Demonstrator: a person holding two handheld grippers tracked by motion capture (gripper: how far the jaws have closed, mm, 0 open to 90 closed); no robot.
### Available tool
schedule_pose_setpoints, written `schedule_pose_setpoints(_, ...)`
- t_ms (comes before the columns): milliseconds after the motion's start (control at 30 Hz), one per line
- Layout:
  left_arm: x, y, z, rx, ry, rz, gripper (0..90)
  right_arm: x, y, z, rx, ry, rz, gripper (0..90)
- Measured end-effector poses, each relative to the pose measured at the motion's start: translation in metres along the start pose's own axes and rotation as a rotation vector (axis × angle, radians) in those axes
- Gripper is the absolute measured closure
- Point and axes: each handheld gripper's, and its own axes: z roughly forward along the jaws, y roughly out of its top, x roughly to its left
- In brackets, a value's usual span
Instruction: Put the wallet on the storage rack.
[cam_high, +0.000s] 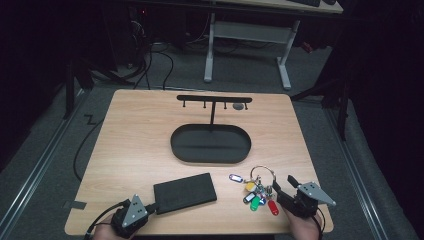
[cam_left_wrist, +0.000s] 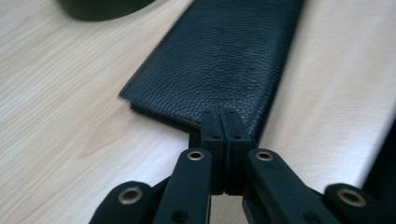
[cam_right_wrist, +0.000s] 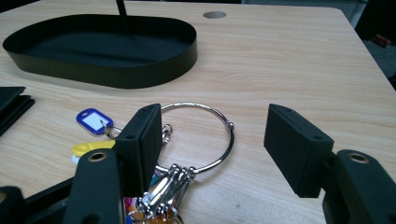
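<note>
Wood table (cam_high: 130, 135), grey carpet; left gripper (cam_left_wrist: 223, 122) jaws closed, right gripper (cam_right_wrist: 219, 140) jaws wide, empty.

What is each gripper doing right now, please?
Left gripper: shut, at the black leather wallet's near edge.
Right gripper: open over the key ring, holding nothing.

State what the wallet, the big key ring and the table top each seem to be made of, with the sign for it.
Wallet: probably leather or an imitation, black, with a pebbled grain. Key ring: metal, polished silver, catching glints. Table top: pale wood or a wood-look laminate, with streaked grain lines; which one is unclear.
</note>
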Motion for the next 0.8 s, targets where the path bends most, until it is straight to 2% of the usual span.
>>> schedule_pose_setpoints(100,-0.016,0.005,-0.002,-0.025,-0.045,0.047,88.2,0.0,0.001,0.002,0.0,0.007,-0.001,37.6)
schedule_pose_setpoints(200,-0.024,0.007,-0.005,-0.041,-0.047,0.056,85.1,0.001,0.002,0.006,0.007,0.021,0.001,37.4)
schedule_pose_setpoints(267,-0.023,0.007,-0.008,-0.039,-0.034,0.064,76.6,0.002,0.003,0.009,0.01,0.03,-0.006,37.3)
schedule_pose_setpoints(300,-0.021,0.006,-0.01,-0.045,-0.015,0.065,72.7,0.003,0.004,0.01,0.01,0.037,-0.01,36.9)
schedule_pose_setpoints(367,-0.012,0.007,-0.015,-0.07,-0.01,0.041,67.0,0.003,0.004,0.011,0.01,0.049,-0.011,36.9)
schedule_pose_setpoints(400,-0.012,0.007,-0.015,-0.07,-0.01,0.041,63.0,0.003,0.005,0.01,0.009,0.071,-0.01,36.9)
schedule_pose_setpoints(467,-0.008,0.011,-0.016,-0.087,-0.023,0.029,54.2,0.004,0.006,0.009,-0.002,0.096,-0.006,35.2)
schedule_pose_setpoints(500,-0.007,0.014,-0.015,-0.101,-0.027,0.024,54.2,0.004,0.006,0.009,-0.002,0.096,-0.006,35.2)
schedule_pose_setpoints(567,-0.006,0.025,-0.009,-0.13,-0.057,0.021,46.6,0.004,0.007,0.007,0.004,0.105,-0.012,34.2)
schedule_pose_setpoints(600,-0.006,0.025,-0.009,-0.13,-0.057,0.021,44.7,0.003,0.007,0.005,0.008,0.108,-0.01,35.6)
schedule_pose_setpoints(733,-0.007,0.043,0.007,-0.093,-0.055,0.088,40.4,0.003,0.005,0.0,-0.002,0.113,-0.003,34.7)
schedule_pose_setpoints(800,-0.004,0.053,0.014,-0.11,-0.091,0.08,36.8,0.001,0.002,-0.004,0.004,0.105,0.001,33.5)
